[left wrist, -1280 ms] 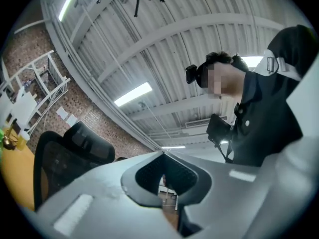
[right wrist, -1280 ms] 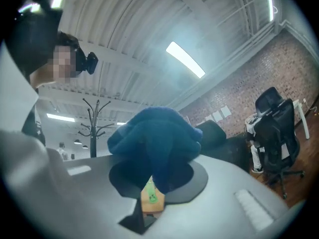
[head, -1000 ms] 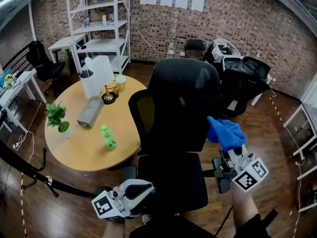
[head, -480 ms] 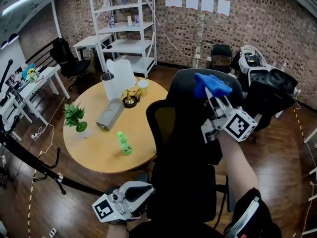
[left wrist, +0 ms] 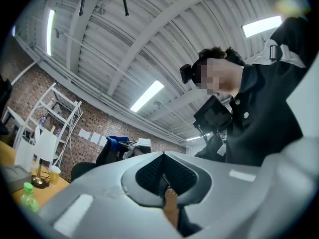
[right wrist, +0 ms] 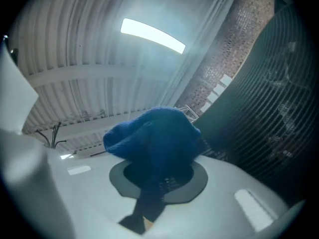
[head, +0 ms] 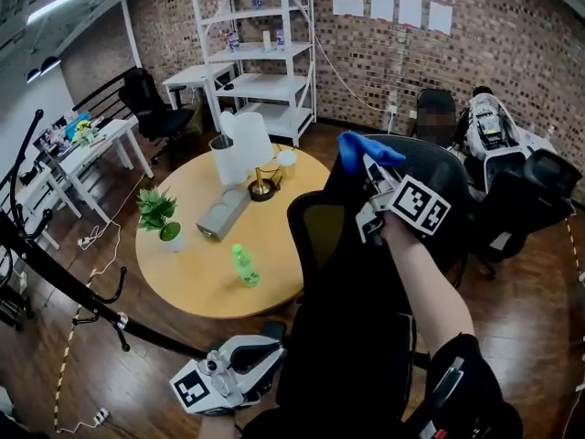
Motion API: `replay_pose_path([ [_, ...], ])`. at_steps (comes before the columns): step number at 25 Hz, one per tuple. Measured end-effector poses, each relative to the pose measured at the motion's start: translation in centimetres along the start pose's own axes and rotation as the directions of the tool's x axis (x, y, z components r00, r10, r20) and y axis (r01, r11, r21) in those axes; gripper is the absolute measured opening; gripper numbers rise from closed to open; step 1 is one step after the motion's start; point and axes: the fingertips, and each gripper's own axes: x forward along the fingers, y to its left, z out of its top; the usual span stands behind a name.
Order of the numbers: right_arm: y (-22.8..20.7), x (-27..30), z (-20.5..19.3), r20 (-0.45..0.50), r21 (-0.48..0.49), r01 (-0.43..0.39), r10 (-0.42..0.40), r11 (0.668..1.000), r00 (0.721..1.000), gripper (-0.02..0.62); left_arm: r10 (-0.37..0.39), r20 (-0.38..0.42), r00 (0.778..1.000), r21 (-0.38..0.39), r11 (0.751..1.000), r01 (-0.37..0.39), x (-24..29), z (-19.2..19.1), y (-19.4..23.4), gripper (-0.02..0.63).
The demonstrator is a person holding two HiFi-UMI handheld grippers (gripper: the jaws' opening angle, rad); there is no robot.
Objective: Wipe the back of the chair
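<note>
**Cloth position: upper left corner of chair back**

Left gripper [head: 270,347] hangs low beside the seat, where it was half a second ago. Its own view shows the jaws closed together on nothing. We note that the right gripper [head: 368,174] has shifted leftward along the top of the chair back [head: 452,167] and now sits at the upper left corner. Only the right gripper view shows the blue cloth [head: 362,147] pinched between the pads, with black mesh close at right.

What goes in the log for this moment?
task: wipe chair back | right gripper: shut on blue cloth, at its top edge | left gripper: shut, empty, low
</note>
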Motion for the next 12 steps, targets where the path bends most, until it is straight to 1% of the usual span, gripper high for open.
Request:
replay_pose_path([
  [4, -3.1, -1.6, 1.3, 0.03, -0.025, 0.09, -0.089, 0.996, 0.996, 0.054, -0.024, -0.004, 1.0, -0.011, 1.0, 0.024, 0.8, -0.6, 0.3, -0.002],
  [6, -4.5, -3.0, 2.4, 0.058, -0.032, 0.144, -0.142, 0.989, 0.988, 0.054, -0.04, -0.005, 0.999, -0.022, 0.999, 0.04, 1.3, -0.8, 0.1, -0.002],
  [8, -6.1, -4.9, 4.2, 0.096, -0.021, 0.189, -0.186, 0.982, 0.978, 0.054, -0.062, -0.006, 0.998, -0.033, 0.998, 0.062, 1.9, -1.2, -0.1, -0.002],
  [12, -7.8, -8.1, 7.0, 0.144, -0.027, 0.237, -0.231, 0.971, 0.962, 0.054, -0.107, -0.002, 0.994, -0.057, 0.993, 0.107, 2.7, -1.7, -0.4, -0.002],
])
